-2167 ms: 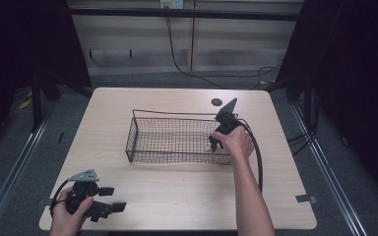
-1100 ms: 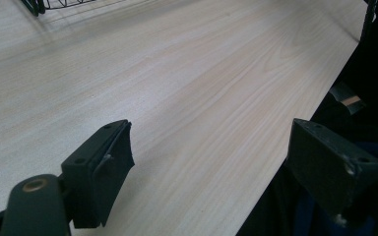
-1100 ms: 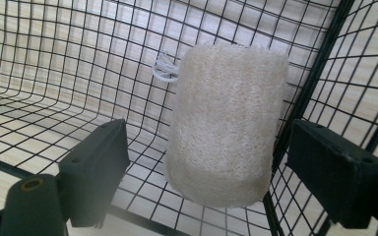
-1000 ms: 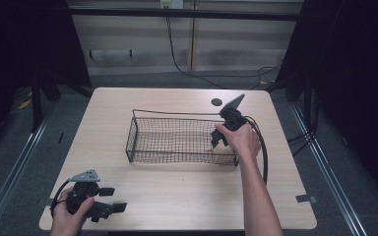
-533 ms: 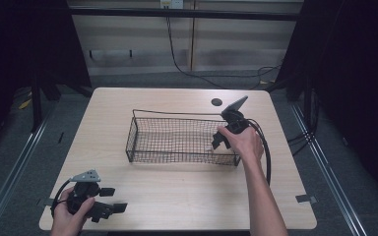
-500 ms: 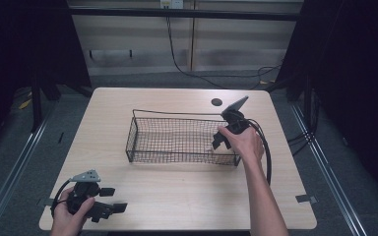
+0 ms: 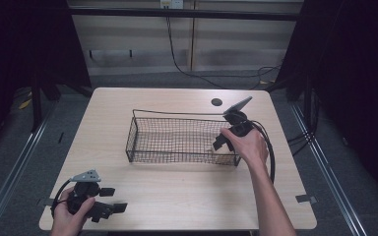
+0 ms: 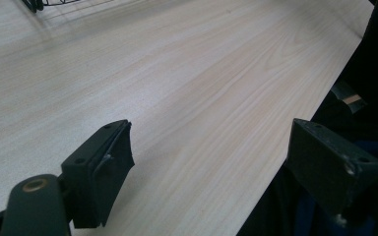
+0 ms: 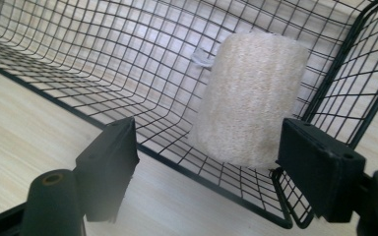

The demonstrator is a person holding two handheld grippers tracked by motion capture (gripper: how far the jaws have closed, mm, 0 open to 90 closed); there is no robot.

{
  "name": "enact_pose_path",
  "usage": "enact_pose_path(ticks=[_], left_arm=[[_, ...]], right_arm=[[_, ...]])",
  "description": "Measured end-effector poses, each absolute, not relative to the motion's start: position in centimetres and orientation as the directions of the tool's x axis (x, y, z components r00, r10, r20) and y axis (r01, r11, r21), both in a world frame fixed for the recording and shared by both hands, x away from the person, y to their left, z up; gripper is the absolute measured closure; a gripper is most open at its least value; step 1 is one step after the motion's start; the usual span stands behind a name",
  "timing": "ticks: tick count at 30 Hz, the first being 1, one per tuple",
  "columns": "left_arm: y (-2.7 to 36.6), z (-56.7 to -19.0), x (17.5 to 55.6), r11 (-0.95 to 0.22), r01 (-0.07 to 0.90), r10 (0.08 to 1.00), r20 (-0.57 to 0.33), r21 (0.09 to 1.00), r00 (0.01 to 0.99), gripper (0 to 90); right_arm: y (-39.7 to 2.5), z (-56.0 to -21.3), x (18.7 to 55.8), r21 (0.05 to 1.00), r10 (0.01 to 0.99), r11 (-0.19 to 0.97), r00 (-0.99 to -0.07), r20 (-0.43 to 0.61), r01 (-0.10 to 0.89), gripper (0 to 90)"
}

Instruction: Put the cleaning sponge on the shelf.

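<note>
A black wire basket stands in the middle of the wooden table. My right gripper hangs at the basket's right end, tilted down toward it, jaws open. In the right gripper view a pale, rough loofah sponge lies inside the basket in its corner, beyond the open right gripper and untouched by its jaws. My left gripper rests low over the table's front left corner, open. In the left gripper view the left gripper has only bare tabletop between its jaws.
A small black round disc sits on the table behind the basket. A strip of grey tape lies near the front right corner. The right gripper's cable loops beside the basket's right end. Dark floor surrounds the table.
The right hand and its gripper have drifted slightly to the right at the basket's right end. The left gripper has stayed put.
</note>
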State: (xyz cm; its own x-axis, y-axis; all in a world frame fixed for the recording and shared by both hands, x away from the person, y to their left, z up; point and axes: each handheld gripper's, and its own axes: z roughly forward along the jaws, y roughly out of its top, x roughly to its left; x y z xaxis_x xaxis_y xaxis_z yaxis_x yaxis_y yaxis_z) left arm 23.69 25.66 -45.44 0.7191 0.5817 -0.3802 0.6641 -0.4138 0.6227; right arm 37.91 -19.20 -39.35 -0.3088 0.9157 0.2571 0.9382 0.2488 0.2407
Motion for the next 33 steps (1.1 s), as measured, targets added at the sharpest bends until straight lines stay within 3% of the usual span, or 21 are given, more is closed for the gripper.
enact_pose_path(ticks=[11, 18, 33], left_arm=[[25.7, -45.5, 23.7, -0.414, 0.665, 0.583, -0.379, 0.622, 0.718, 17.4], [25.7, -45.5, 23.7, -0.412, 0.667, 0.585, -0.381, 0.621, 0.716, 17.4], [25.7, -45.6, 23.7, -0.406, 0.669, 0.592, -0.378, 0.622, 0.711, 17.4]], right_arm=[[-19.3, -39.1, 36.0, 0.298, 0.885, 0.264, -0.353, 0.303, 0.917, 24.9], [-19.0, -38.4, 34.0, 0.384, 0.863, 0.290, -0.413, 0.290, 0.877, 26.5], [-19.8, -39.8, 30.0, 0.462, 0.828, 0.286, -0.459, 0.323, 0.840, 29.5]])
